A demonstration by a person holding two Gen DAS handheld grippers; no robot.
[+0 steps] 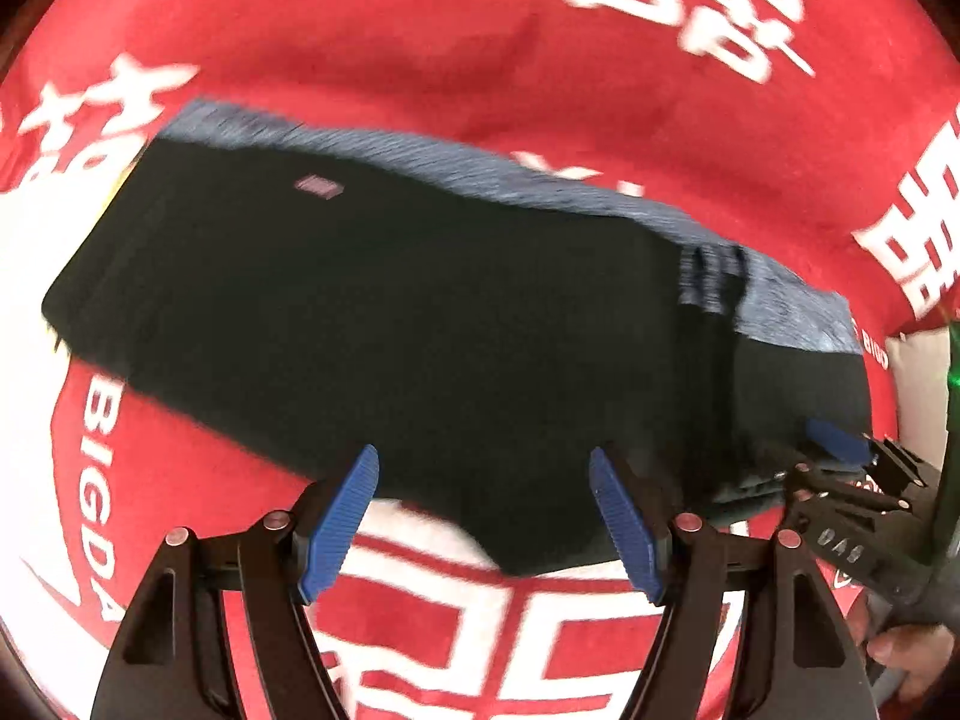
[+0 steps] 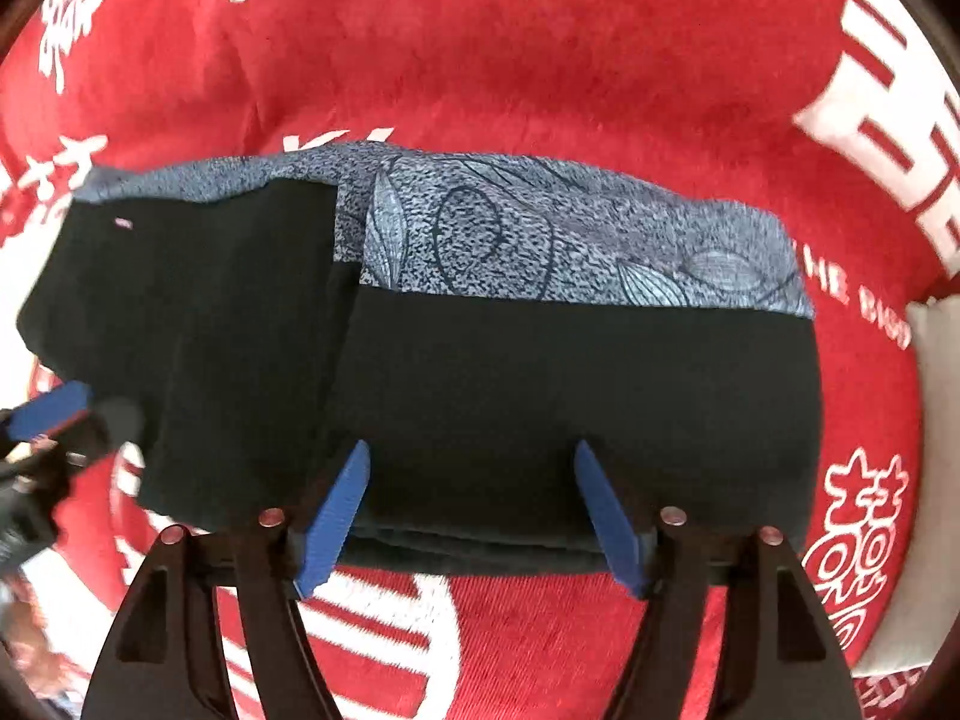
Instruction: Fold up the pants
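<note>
Pants (image 2: 480,396) folded, just ahead of both grippers — left (image 1: 483,516), right (image 2: 471,510) spread wide.

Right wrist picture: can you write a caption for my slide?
Open right gripper at the near edge of folded black pants on a red cloth.

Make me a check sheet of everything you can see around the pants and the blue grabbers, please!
Surface: red plush cloth with white characters, wrinkled, under everything.
Job's things: black pants with a blue-grey leaf-print band, folded into a compact stack, lying flat.
Clutter: pale cushion-like object at the right edge.
Grippers: left gripper open, blue fingers at the pants' near edge; right gripper open, fingers either side of the folded edge, nothing held.
Cables: nothing seen.
Surroundings: dark rim only; cannot tell more.
</note>
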